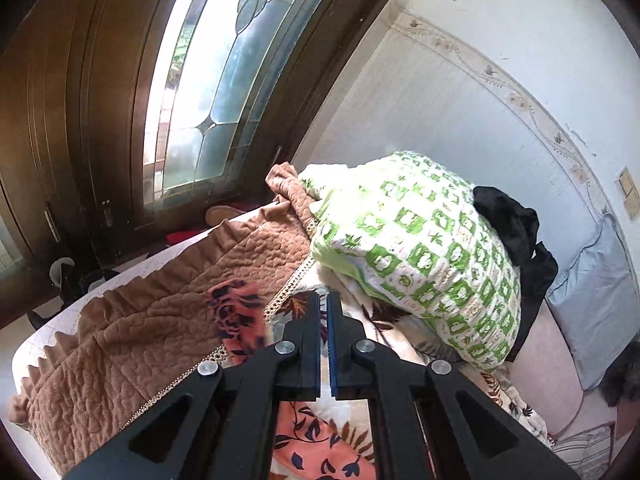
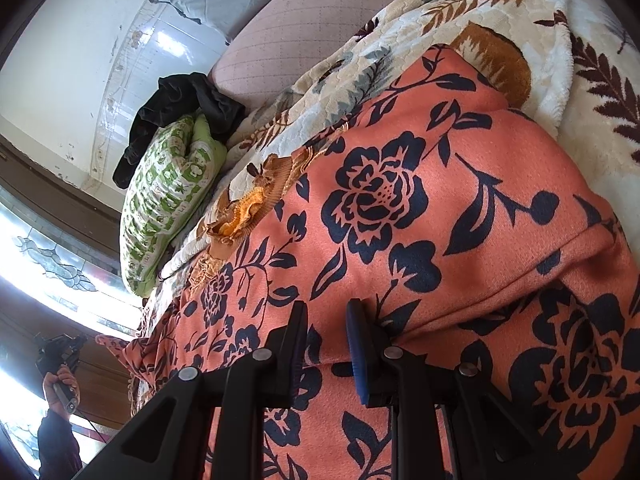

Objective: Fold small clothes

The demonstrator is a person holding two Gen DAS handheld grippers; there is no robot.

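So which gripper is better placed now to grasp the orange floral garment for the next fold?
Probably the right gripper: its fingers are open directly over the orange floral garment. The left gripper is nearly shut, raised, with nothing gripped.

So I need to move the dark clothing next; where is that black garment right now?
The black garment is draped over the far end of the green-and-white patterned pillow, against the white wall, right of centre in the left wrist view; the blue pillow lies beyond it.
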